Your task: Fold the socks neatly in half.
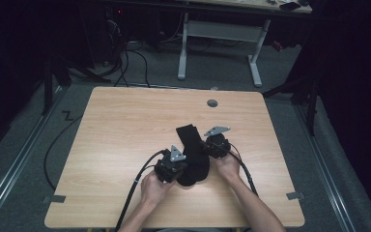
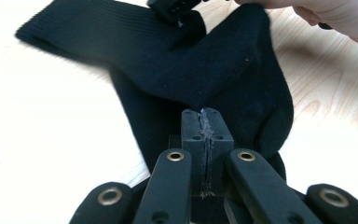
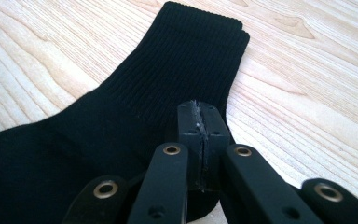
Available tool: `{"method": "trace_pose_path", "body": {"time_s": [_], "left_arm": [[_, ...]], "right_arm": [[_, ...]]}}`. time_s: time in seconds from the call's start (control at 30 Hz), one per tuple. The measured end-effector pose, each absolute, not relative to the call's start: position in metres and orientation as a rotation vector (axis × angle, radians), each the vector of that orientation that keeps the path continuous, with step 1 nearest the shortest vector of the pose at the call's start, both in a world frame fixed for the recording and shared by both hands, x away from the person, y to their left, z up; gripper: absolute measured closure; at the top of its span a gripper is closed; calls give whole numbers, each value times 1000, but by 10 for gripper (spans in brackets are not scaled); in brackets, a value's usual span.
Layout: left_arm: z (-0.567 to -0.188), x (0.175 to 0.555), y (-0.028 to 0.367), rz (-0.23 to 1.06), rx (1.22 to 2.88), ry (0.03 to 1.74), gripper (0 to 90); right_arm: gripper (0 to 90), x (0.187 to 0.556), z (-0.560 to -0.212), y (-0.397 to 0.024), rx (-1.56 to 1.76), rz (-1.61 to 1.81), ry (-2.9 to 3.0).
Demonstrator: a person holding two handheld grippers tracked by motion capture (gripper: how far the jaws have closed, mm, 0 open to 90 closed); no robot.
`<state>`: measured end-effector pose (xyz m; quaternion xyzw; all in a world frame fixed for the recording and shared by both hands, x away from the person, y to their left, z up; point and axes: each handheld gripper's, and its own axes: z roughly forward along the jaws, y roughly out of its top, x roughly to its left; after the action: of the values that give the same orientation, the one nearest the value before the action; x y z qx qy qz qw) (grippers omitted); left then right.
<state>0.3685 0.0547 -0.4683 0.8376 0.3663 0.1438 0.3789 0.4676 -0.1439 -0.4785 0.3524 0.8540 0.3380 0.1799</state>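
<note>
A black sock (image 1: 192,154) lies near the front middle of the wooden table (image 1: 125,121), its ribbed cuff (image 3: 200,28) pointing away from me. My left gripper (image 1: 179,168) is at the sock's left edge near the foot end. Its jaws (image 2: 207,114) are shut on a pinch of sock fabric (image 2: 200,70) that rises in a fold to the tips. My right gripper (image 1: 206,146) is at the sock's right edge. Its jaws (image 3: 198,108) are shut on the edge of the sock (image 3: 121,130), and its tip (image 2: 172,9) shows beyond the fold in the left gripper view.
A small grey round cap (image 1: 212,103) is set into the table near its far edge. Bare wood lies to the left, right and behind the sock. Beyond the table stands a white desk frame (image 1: 217,43) with cables on the floor.
</note>
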Motion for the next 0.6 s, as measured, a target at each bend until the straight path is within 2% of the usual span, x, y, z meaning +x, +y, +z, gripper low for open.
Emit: {"method": "trace_pose_path", "body": {"time_s": [0.23,0.6], "left_arm": [[-464,369,70,329,2126,948,893],[-461,371,72,304,2106,933,894]], "right_arm": [[896,467,-475,-146,988,974,2395],[893,467,-481,-144,990,933,2404]]}}
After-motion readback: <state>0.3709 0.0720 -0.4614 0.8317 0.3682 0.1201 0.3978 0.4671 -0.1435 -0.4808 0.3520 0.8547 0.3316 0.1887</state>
